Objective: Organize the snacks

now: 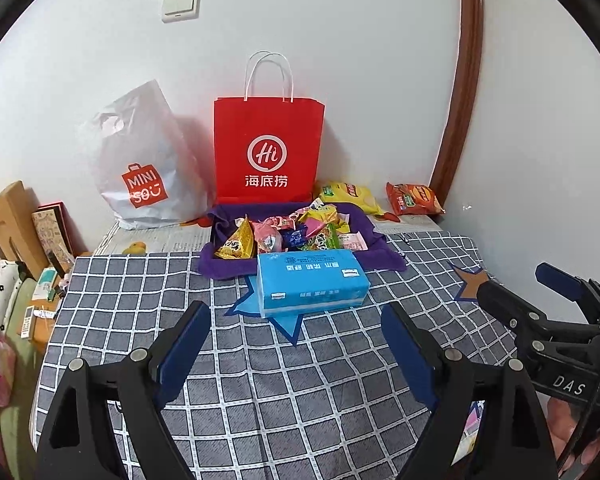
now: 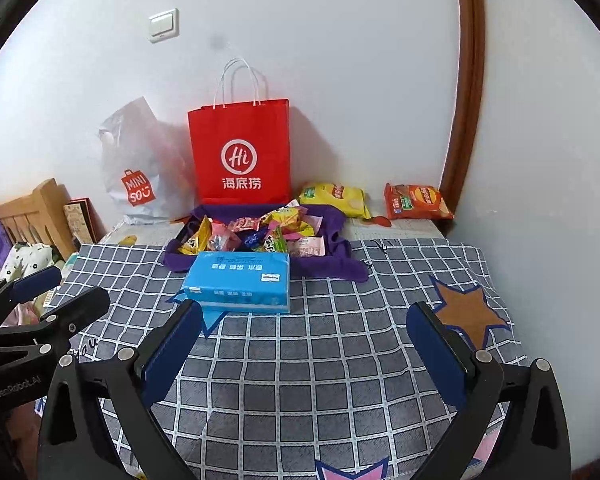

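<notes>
A pile of small wrapped snacks lies in a box lined with purple cloth at the back of the checked bedspread. A yellow chip bag and an orange chip bag lie behind it to the right, by the wall. A blue tissue pack lies in front of the box. My left gripper and my right gripper are both open and empty, low over the bedspread, short of the tissue pack.
A red paper bag and a white plastic bag stand against the wall behind the box. A wooden headboard and clutter are at the left edge. A wooden door frame rises at right.
</notes>
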`<action>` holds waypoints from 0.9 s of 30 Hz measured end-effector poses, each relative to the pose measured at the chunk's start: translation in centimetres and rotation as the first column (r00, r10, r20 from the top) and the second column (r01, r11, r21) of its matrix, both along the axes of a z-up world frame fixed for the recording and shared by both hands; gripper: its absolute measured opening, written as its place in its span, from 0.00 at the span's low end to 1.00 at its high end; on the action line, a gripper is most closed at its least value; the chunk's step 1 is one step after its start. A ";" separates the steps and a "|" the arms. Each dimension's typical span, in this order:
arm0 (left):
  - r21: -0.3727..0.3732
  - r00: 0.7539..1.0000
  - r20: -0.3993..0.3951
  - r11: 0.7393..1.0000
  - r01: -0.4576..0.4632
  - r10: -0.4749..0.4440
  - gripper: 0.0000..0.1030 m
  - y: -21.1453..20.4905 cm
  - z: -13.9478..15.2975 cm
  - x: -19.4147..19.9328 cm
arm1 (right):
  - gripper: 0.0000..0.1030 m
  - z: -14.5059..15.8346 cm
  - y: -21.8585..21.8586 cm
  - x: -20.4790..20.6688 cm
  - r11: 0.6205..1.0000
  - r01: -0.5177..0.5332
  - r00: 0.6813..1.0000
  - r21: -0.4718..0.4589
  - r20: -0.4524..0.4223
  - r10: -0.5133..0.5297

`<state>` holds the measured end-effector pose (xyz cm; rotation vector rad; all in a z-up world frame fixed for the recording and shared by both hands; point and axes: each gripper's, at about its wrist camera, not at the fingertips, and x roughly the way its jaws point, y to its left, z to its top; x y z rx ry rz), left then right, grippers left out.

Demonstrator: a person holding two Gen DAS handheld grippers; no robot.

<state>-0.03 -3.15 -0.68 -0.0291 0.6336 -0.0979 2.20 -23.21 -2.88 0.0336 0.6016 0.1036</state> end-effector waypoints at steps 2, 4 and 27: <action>-0.001 1.000 -0.001 1.000 -0.002 0.002 0.84 0.0 0.1 -0.1 | 0.98 0.0 0.0 -0.2 1.000 -0.002 1.000 -0.002 0.002 0.002; 0.000 1.000 0.001 1.000 -0.004 0.004 0.84 0.1 0.1 0.0 | 0.98 0.1 0.0 -0.3 1.000 -0.002 1.000 0.002 0.005 0.002; 0.009 1.000 0.005 1.000 -0.017 0.017 0.84 -0.1 0.3 -0.2 | 0.98 0.0 -0.6 -0.5 1.000 0.007 1.000 0.014 0.011 -0.008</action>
